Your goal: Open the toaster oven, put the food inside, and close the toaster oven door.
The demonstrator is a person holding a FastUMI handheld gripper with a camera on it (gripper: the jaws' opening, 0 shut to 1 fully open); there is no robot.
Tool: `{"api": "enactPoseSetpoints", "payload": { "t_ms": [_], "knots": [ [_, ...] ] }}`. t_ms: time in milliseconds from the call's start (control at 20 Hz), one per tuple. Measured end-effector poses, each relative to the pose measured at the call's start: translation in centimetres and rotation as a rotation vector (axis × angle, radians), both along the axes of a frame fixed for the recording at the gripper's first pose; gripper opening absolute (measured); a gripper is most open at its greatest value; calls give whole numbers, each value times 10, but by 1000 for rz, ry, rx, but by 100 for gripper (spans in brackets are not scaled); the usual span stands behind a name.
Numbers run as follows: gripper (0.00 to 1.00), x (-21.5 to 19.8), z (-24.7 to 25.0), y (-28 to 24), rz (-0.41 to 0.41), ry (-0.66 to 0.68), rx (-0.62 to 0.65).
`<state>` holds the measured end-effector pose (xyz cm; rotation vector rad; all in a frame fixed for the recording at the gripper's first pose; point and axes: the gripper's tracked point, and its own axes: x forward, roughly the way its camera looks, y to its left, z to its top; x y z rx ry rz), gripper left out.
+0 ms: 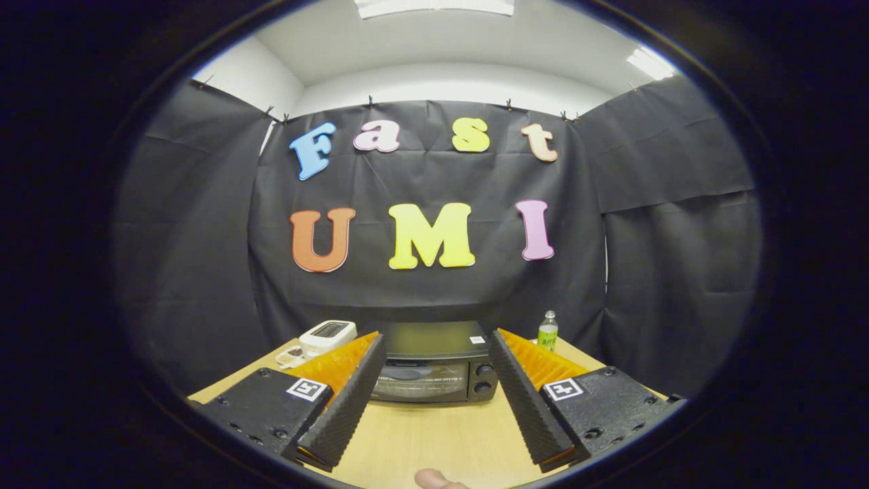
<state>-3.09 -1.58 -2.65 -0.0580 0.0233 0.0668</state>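
Biggest thing first: the wooden table (434, 435) runs out ahead, pale and bare between the fingers. At its far side sits the toaster oven (434, 367), squat and dark, framed right in the gap beyond the fingertips, door up and closed, 2 round knobs (483, 378) stacked beside the glass. By my read that box is heavy and rigid and won't slide easily, but the door is hinged low and will swing down freely once started; glass front, so no shoving. The place to take hold looks like the bar along the door's top edge, though from here it's too small to make out clearly.

To the left of the oven, a white toaster (328, 335) with a small plate of food (291, 355) just in front of it. What the food is I can't tell from this far; likely light and soft, so a gentle pinch.

Right of the oven, a small bottle (547, 331) stands upright.

And the gripper (434, 428): fingers spread wide, holding nothing, well short of the oven. Nearest of all, a fingertip (438, 479) of the person peeks in.
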Motion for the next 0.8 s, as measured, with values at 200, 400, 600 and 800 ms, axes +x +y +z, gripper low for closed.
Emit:
{"api": "enactPoseSetpoints", "payload": {
  "t_ms": [200,400,600,800],
  "knots": [
    [100,-8,12,3,4,-21,8],
    [100,-14,18,2,-5,-46,-5],
    [100,-17,20,1,4,-42,15],
    [100,-24,24,-6,-18,-43,25]
  ]
}}
